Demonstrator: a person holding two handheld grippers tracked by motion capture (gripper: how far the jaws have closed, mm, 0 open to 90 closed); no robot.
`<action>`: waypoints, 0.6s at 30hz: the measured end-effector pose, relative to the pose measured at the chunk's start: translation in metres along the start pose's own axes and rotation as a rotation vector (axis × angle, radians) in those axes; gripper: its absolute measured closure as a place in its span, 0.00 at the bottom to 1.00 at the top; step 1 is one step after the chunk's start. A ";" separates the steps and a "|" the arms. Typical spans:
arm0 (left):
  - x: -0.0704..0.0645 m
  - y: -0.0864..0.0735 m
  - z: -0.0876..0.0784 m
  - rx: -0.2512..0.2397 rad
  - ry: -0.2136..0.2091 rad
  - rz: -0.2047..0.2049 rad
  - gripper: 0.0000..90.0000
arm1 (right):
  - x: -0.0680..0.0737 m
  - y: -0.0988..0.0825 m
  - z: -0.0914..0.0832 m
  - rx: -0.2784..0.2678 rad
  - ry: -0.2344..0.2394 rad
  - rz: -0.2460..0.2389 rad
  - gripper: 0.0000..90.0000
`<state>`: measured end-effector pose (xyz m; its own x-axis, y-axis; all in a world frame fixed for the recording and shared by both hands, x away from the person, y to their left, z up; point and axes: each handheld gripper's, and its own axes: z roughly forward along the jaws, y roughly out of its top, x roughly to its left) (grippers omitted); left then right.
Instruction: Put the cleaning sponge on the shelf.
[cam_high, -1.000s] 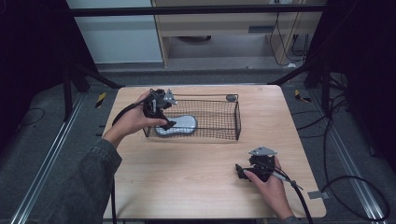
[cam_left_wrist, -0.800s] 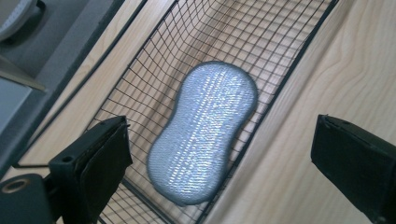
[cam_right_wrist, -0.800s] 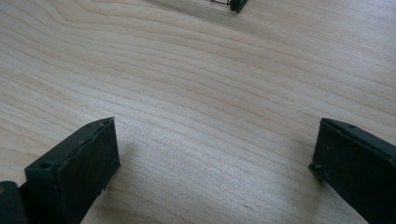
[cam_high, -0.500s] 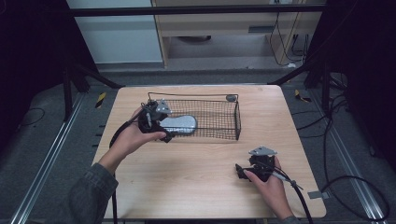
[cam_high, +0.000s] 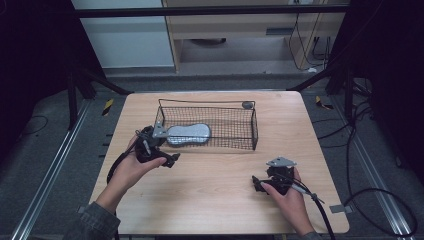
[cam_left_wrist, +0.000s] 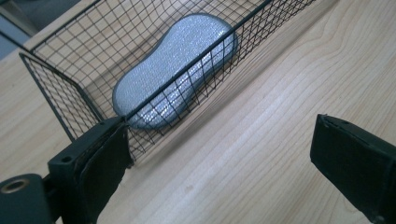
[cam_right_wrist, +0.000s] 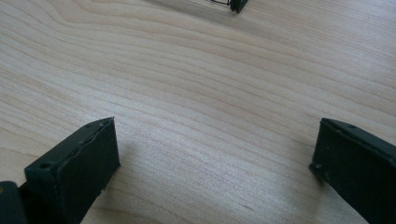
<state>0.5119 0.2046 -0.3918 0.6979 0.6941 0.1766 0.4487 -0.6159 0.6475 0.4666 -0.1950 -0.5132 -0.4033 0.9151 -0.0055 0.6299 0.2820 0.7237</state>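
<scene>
Since one second ago the left gripper has drawn back out of the black wire-mesh basket toward the person, and it is now outside the near wall, above the light wooden table. Its jaws are wide apart and hold nothing. The silver-grey, peanut-shaped scouring pad lies flat on the bottom of the basket, at its left end, just behind the mesh wall. The right gripper rests low on the table near the front right corner, also wide open and empty. I think the placing is finished; the good way now is to lift the left gripper clear without touching the wire rim. Around the table there is grey floor, black cables and a pale cabinet behind.
</scene>
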 end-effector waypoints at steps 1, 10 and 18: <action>0.000 -0.003 0.000 -0.009 0.002 -0.013 0.05 | 0.000 0.000 0.000 0.000 0.000 0.000 0.01; 0.004 -0.031 0.005 -0.006 0.004 -0.076 0.05 | 0.000 0.000 0.000 0.000 0.000 0.000 0.01; 0.020 -0.068 0.023 0.024 -0.005 -0.164 0.06 | 0.000 0.000 0.000 0.000 0.000 0.001 0.01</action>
<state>0.5084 0.2519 -0.4497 0.6170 0.7842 0.0660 0.5700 -0.5031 0.6496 0.4666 -0.1950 -0.5132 -0.4031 0.9151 -0.0048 0.6302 0.2814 0.7236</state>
